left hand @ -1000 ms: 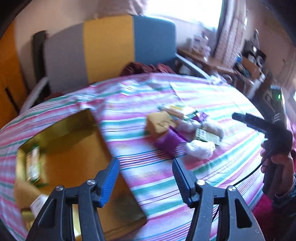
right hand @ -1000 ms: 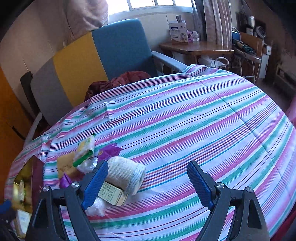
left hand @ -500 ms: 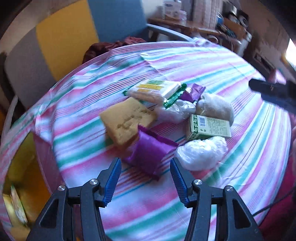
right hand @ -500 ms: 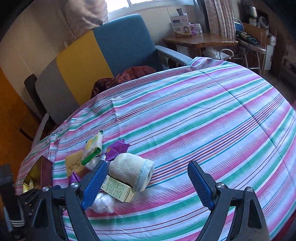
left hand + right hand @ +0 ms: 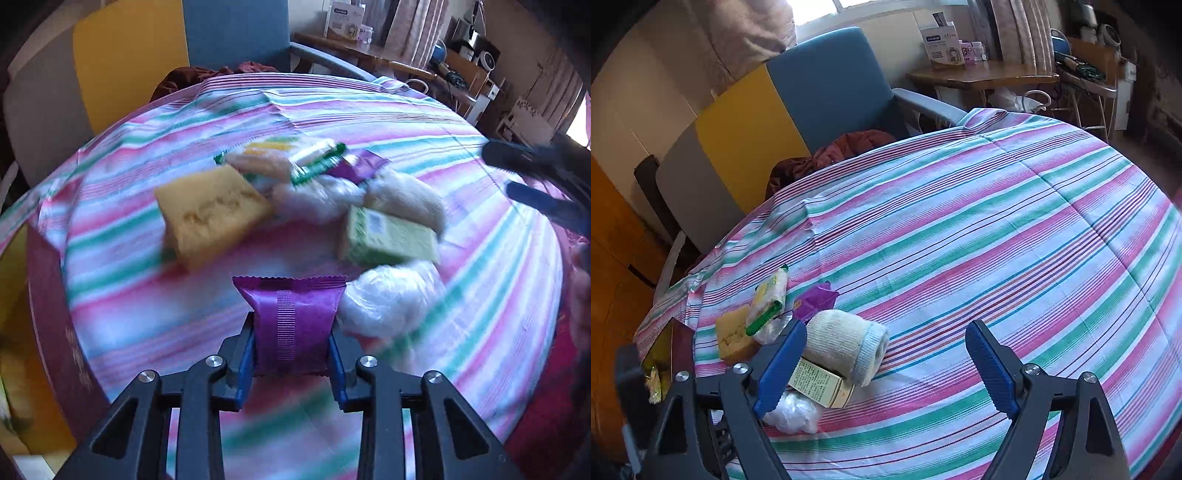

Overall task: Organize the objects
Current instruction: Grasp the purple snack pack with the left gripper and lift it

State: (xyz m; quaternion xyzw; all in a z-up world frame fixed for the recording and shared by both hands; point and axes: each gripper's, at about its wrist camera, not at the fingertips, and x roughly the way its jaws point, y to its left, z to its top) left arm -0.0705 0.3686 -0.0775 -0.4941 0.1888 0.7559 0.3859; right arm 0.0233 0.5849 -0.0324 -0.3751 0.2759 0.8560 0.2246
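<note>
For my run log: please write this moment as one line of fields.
left gripper: shut on purple packet | right gripper: open, empty, above striped cloth | box: open, left of pile

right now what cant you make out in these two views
- Print on the green box: left wrist view, motion blur.
- What the white plastic bundle holds: right wrist view, partly behind the right gripper's left finger.
- Contents of the gold-lined box: both views, cut off by the edge.
- Purple packet's lower end: hidden between the left gripper's jaws.

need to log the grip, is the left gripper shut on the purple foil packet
Shut on it: the left gripper pads press both sides of the purple foil packet.
</note>
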